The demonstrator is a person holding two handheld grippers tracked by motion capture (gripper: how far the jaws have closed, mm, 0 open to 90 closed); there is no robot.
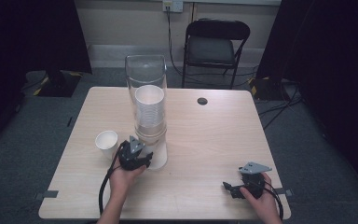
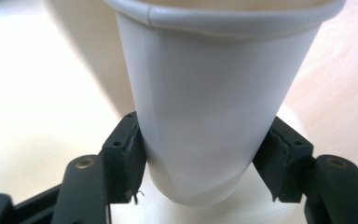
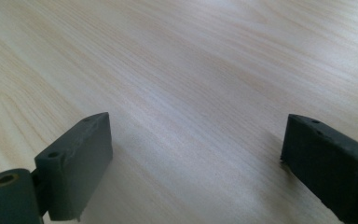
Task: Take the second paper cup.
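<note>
Up high: the high view shows the whole pale wood desk (image 1: 205, 140), both hands, and a tall clear tube (image 1: 146, 93) standing near the middle with a stack of white paper cups (image 1: 149, 109) inside it.
Loose cup: one more white cup (image 1: 106, 143) stands upright on the desk, just left of the tube.
Left hand: the left claw (image 1: 140, 156) sits right at the foot of the tube, beside the loose cup.
Left claw up close: the left gripper view shows the left claw (image 2: 200, 163) with a white cup (image 2: 209, 107) between its two black pads (image 2: 123, 163). The pads press on the lower part of the cup from both sides, so the claw is clamped on it. I cannot tell from the high view which cup this is.
Right hand: the right claw (image 1: 235, 189) is low on the desk near the front right corner, well apart from the tube and cups.
Right claw up close: the right gripper view shows the right claw (image 3: 196, 158) with its jaws wide apart and bare wood between them. It holds nothing.
Around: a black folding chair (image 1: 216, 46) stands behind the desk, with cables (image 1: 279, 105) on the grey floor (image 1: 37, 121). A small dark round hole (image 1: 202, 101) is in the desk top near the far side.
</note>
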